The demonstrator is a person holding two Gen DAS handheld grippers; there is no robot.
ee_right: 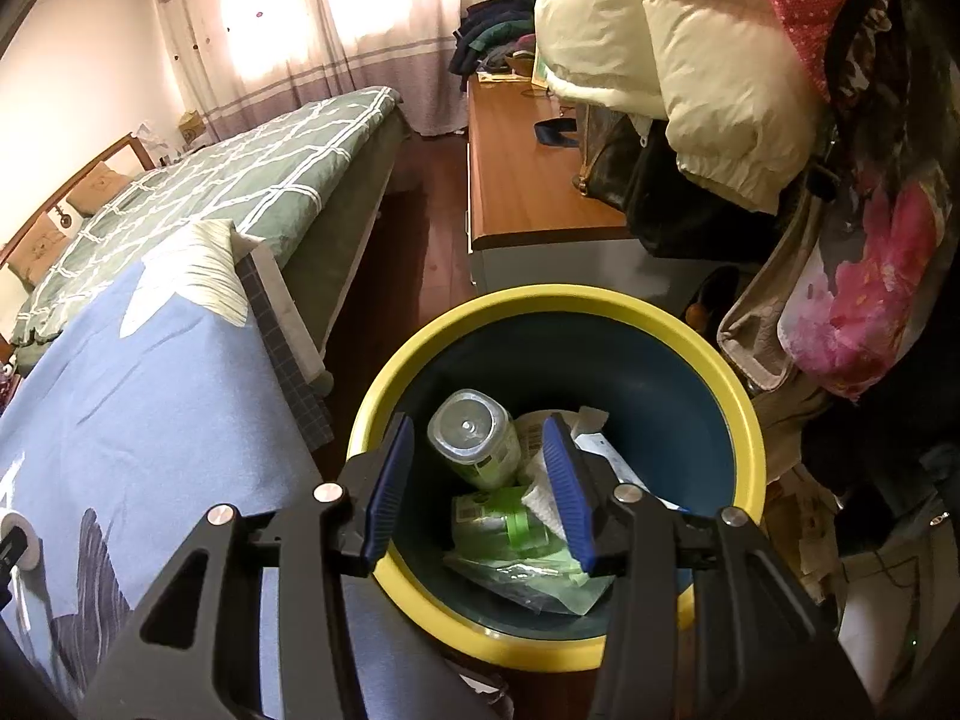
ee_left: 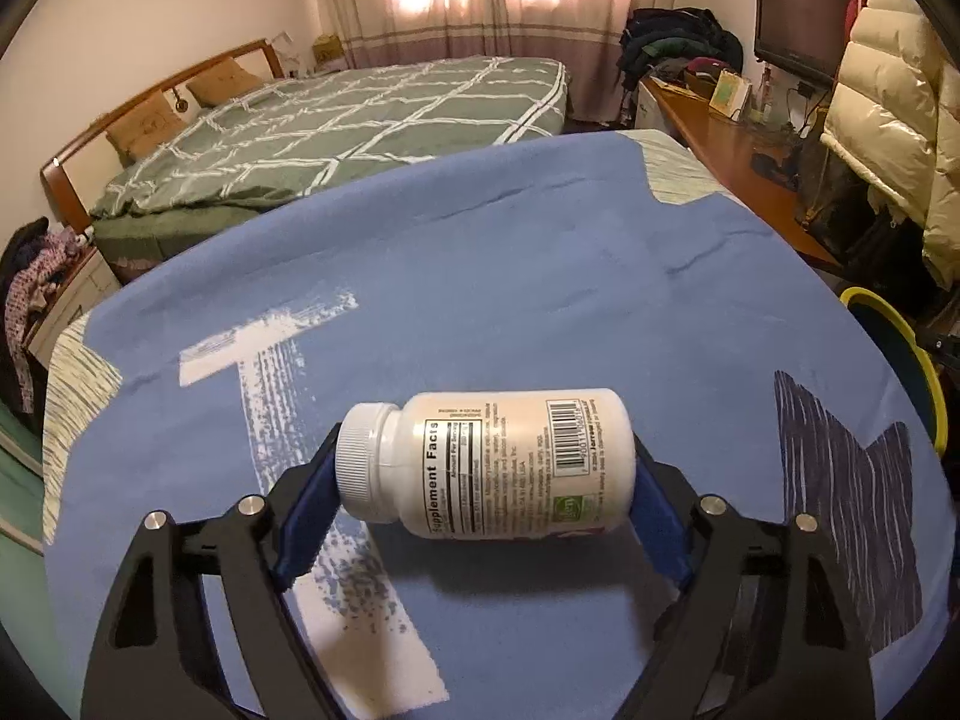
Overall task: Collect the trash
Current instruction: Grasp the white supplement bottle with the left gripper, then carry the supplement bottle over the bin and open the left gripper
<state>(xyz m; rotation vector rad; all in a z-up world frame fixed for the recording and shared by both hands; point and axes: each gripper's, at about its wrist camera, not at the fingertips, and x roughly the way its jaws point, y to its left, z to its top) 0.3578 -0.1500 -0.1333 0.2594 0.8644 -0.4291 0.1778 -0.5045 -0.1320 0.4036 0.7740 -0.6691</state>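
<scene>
A white supplement bottle [ee_left: 492,465] with a ribbed white cap lies sideways across my left gripper [ee_left: 485,456]. One blue pad presses on the cap and the other on the base, so the gripper is shut on it just above the blue cloth [ee_left: 510,276]. In the right wrist view, my right gripper [ee_right: 478,426] hangs open over the yellow-rimmed, dark blue bin [ee_right: 744,414] with nothing between its pads. Inside the bin lie a clear plastic bottle [ee_right: 474,438], green packaging [ee_right: 510,528] and white paper [ee_right: 543,501]. The bin's rim [ee_left: 927,372] also shows at the right edge of the left wrist view.
The blue cloth covers a surface next to a bed with a green checked quilt [ee_left: 360,120]. A wooden desk [ee_right: 528,180] stands beyond the bin, with bags and a cream puffer jacket [ee_right: 690,48] crowding its right side. Dark wooden floor [ee_right: 432,222] runs between bed and desk.
</scene>
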